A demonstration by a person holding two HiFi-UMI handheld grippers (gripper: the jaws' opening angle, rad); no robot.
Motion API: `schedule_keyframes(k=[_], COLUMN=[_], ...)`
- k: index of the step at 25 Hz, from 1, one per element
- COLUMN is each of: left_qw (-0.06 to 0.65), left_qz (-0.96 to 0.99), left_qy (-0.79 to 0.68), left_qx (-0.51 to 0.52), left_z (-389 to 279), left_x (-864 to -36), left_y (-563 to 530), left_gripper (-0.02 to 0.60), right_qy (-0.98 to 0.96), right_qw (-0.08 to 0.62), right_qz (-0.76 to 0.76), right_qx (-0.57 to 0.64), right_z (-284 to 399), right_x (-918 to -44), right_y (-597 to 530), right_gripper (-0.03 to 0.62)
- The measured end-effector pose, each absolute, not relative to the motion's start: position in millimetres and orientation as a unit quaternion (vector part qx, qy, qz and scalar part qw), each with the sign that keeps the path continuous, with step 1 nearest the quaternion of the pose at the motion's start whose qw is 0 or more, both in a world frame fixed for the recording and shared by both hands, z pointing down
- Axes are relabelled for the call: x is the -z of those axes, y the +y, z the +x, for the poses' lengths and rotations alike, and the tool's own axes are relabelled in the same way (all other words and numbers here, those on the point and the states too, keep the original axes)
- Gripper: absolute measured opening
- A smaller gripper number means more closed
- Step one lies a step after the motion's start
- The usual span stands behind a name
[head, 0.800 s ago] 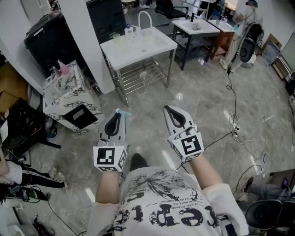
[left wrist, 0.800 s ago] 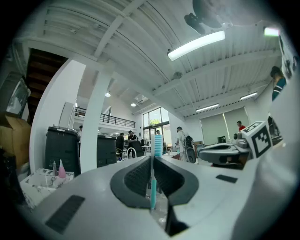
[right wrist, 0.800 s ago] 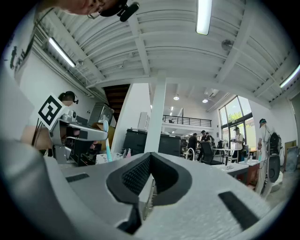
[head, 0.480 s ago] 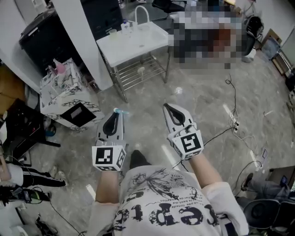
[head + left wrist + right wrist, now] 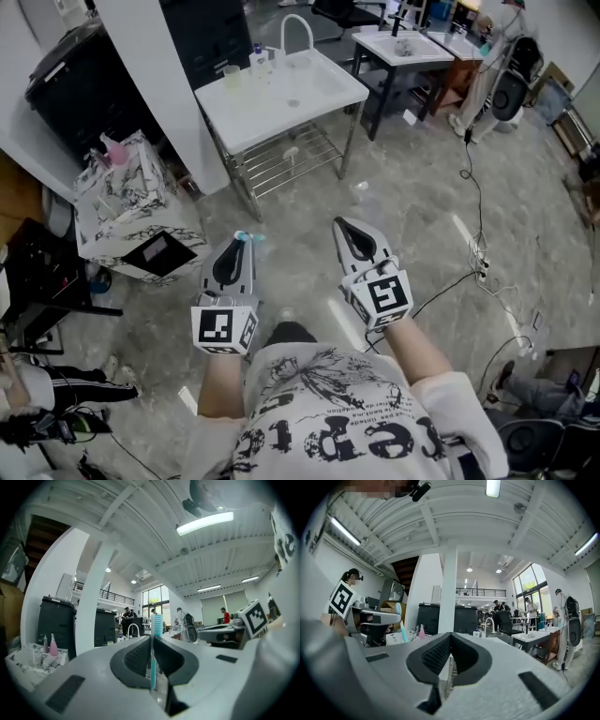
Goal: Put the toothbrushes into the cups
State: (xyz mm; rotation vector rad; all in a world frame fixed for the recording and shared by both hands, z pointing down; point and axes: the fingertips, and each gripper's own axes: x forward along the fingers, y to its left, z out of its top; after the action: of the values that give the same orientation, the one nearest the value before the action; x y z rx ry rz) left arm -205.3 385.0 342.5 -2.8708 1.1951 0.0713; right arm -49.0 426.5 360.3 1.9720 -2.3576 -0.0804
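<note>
My left gripper (image 5: 241,242) points level toward a white sink table (image 5: 323,98) some way off across the floor. It is shut on a teal toothbrush (image 5: 247,235). In the left gripper view the toothbrush (image 5: 153,660) stands upright between the closed jaws of the left gripper (image 5: 152,638), its bristle head above them. A pale cup (image 5: 232,76) and a small bottle (image 5: 258,62) stand at the table's back edge by the tap (image 5: 292,26). My right gripper (image 5: 343,225) is level beside the left one. The right gripper (image 5: 450,637) is shut with nothing between its jaws.
A marble-patterned cabinet (image 5: 127,202) with bottles on it stands to the left by a white pillar (image 5: 155,66) and a black bin (image 5: 66,80). A second table (image 5: 403,47) is behind the sink table. Cables (image 5: 478,253) trail over the floor at right.
Both grippers keep the same pose in front of the body. The head view has swung a little, and the left gripper sits slightly lower in it.
</note>
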Motion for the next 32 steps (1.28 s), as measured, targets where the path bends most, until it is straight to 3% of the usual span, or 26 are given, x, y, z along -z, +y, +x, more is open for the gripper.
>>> schedule_keyframes(k=[19,32], left_qw=[0.009,0.016], left_qz=[-0.922,-0.867], left_qy=[0.386,0.498], left_qx=[-0.012,-0.025], left_z=[-219.5,-129.0], left_x=[-343.6,-346.8], left_y=[137.2,-10.1], left_gripper=[0.025,0.025], right_qy=[-0.779,-0.842], right_qw=[0.039,0.041], right_qz=[0.625,0.537], right_qx=[0.010,0.022], right_z=[-71.9,34.0], right_x=[-373.8,-377.4], right_y=[177.5,1.4], right_gripper=[-0.006,-0.006])
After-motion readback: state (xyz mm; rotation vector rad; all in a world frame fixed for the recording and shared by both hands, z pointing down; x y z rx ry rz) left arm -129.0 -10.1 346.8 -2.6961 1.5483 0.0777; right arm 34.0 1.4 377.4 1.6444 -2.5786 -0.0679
